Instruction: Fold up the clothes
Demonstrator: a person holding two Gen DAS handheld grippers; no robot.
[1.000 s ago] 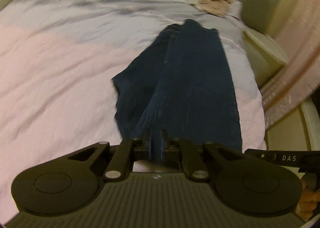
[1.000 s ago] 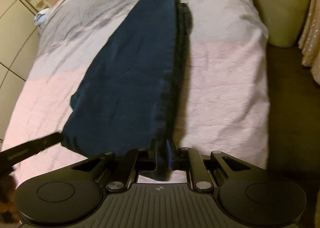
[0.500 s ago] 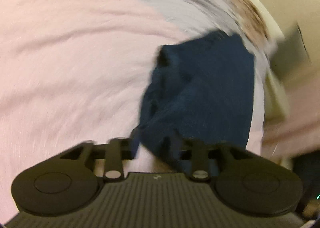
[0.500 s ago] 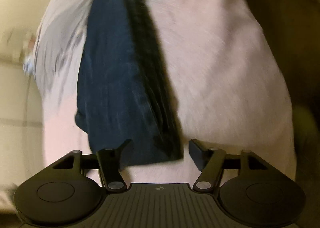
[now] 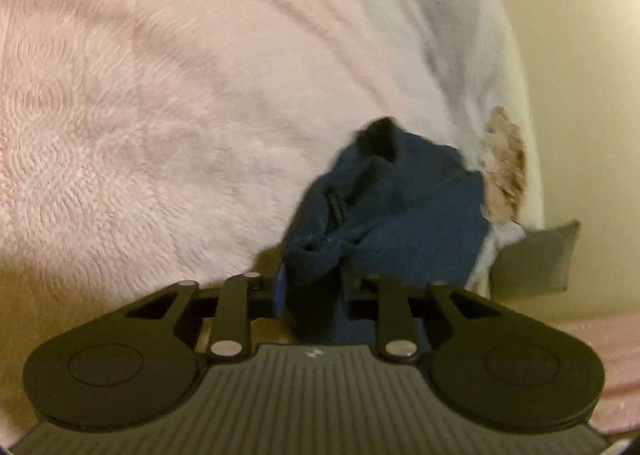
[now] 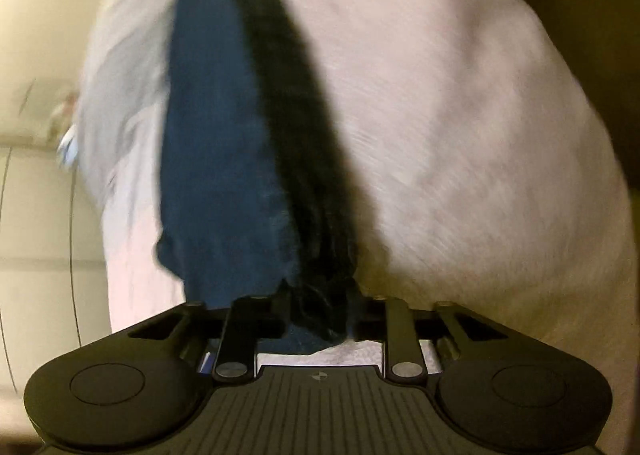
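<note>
A dark blue pair of trousers [image 6: 216,143] lies lengthwise on a pink and grey bedspread [image 6: 460,115]. My right gripper [image 6: 318,311] is shut on the near end of the trousers at their dark right edge. In the left wrist view the trousers [image 5: 404,211] are bunched up, and my left gripper [image 5: 314,287] is shut on a thick fold of them, held above the bedspread [image 5: 160,115].
A beige fluffy garment [image 5: 506,171] lies on the bed beyond the trousers. A grey cushion [image 5: 536,259] sits against the cream wall at right. A pale wardrobe [image 6: 36,215] stands left of the bed. Dark floor [image 6: 592,15] lies right of it.
Both grippers have moved forward over the bed with the trousers' end, bunching the cloth. The right jaws, open half a second ago, have closed on the trousers again.
</note>
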